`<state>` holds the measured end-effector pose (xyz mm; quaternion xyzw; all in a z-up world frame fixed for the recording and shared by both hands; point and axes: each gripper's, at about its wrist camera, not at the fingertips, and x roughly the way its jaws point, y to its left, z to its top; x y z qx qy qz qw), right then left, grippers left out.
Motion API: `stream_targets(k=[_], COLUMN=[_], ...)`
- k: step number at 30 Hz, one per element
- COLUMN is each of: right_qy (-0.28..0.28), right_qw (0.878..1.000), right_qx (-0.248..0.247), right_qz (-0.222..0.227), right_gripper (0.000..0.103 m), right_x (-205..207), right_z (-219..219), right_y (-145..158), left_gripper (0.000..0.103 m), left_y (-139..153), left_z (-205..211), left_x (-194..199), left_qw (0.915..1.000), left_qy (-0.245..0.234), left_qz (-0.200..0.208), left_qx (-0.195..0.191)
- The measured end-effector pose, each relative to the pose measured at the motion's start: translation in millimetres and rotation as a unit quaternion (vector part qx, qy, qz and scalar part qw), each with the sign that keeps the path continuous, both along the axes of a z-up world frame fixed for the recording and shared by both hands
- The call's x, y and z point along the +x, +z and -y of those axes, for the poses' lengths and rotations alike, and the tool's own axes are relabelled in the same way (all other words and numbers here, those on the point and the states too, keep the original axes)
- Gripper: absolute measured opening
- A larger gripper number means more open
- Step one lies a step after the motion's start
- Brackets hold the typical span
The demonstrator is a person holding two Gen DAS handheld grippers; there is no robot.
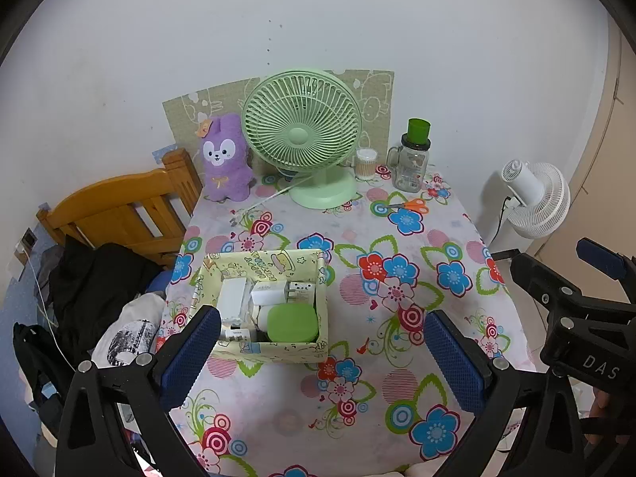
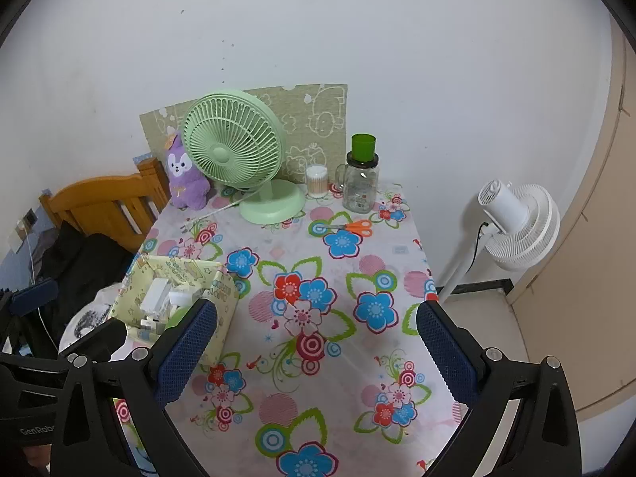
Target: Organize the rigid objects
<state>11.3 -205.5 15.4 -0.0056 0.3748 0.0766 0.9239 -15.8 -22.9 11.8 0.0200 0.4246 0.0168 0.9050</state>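
Observation:
A yellow patterned box sits on the flowered tablecloth. It holds a green rounded case, white chargers and other small white items. My left gripper is open and empty, above the table just in front of the box. My right gripper is open and empty over the table's middle, right of the box. Orange-handled scissors lie far right on the cloth. The right gripper's body shows at the right of the left wrist view.
At the back stand a green desk fan, a purple plush rabbit, a cotton swab tub and a glass jar with green cup. A wooden bed frame with dark clothes is left. A white floor fan stands right.

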Motion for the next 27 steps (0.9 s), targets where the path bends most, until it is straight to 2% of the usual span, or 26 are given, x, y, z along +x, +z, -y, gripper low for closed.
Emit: stream_targets(k=[27], right_qy=[0.006], right_qw=[1.000], right_qx=[0.004], right_qz=[0.008], right_gripper=[0.102], right_x=[3.0], right_z=[-1.4], right_y=[0.9], left_gripper=[0.103], left_y=[4.7], left_z=[-3.3], left_x=[0.1], left_qw=[0.9999], left_qy=[0.006], left_qz=[0.008], left_qx=[0.007])
